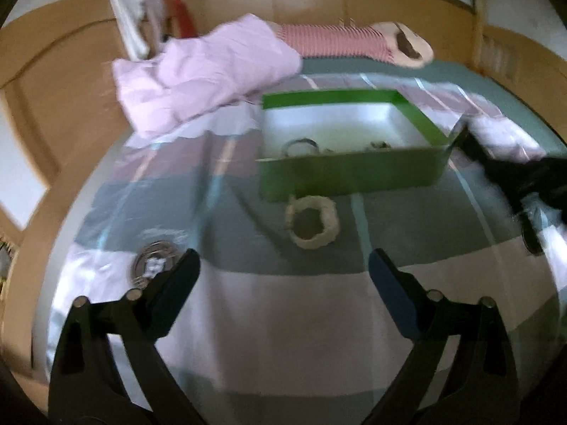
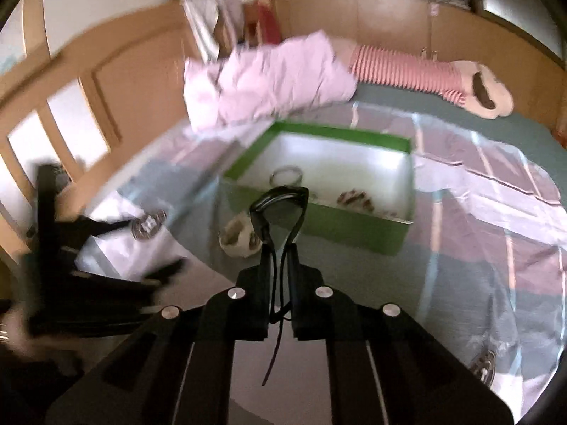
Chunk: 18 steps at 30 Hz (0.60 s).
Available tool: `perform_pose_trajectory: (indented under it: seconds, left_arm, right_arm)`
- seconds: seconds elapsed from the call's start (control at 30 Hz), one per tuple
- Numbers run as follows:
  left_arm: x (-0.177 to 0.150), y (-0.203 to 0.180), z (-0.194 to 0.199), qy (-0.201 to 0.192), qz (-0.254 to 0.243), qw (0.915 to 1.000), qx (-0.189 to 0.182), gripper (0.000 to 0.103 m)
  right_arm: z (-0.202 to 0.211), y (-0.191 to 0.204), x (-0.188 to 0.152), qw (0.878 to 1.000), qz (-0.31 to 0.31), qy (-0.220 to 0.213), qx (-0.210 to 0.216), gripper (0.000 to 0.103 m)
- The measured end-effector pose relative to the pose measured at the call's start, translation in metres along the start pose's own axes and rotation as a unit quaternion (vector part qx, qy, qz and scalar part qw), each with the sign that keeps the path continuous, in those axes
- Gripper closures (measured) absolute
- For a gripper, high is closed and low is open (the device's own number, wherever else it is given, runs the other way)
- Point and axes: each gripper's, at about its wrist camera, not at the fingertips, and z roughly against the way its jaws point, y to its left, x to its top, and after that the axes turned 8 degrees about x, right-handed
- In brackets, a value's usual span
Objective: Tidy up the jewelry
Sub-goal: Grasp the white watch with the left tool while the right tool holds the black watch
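Green box: open-topped on the striped bed cover, centre of frame, already holding a bangle; likely the collecting spot.
Right claw: pressed together, pinching a black cord loop held just before the box.
Left claw: spread, empty, aimed toward the pale woven bracelet lying in front of the box.

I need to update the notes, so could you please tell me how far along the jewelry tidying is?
Done: a bangle and some smaller pieces already lie in the green box. In hand: the right claw is shut on a black cord loop, held just short of the box. Left: the beige bracelet and a silver piece on the bedspread; the left claw is open and empty.
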Motion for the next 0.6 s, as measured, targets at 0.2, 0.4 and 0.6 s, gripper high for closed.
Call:
perform_pose_trajectory:
  seconds: [0.2, 0.4, 0.6]
  left_arm:
    - [0.013, -0.035, -0.065, 0.037, -0.020, 0.9988, -0.027, 0.046]
    - [0.015, -0.042, -0.113, 0.090, 0.015, 0.9947, -0.048, 0.084]
    - [0.030, -0.032, -0.047, 0.025, 0.050, 0.9974, -0.045, 0.085]
  right_arm:
    - [0.016, -0.011, -0.007, 1.000, -0.019, -0.009, 0.001, 0.094]
    - [0.023, -0.011, -0.010, 1.000, -0.013, -0.010, -0.001, 0.094]
    - [0.047, -0.007, -0.010, 0.999, -0.007, -0.047, -0.004, 0.094]
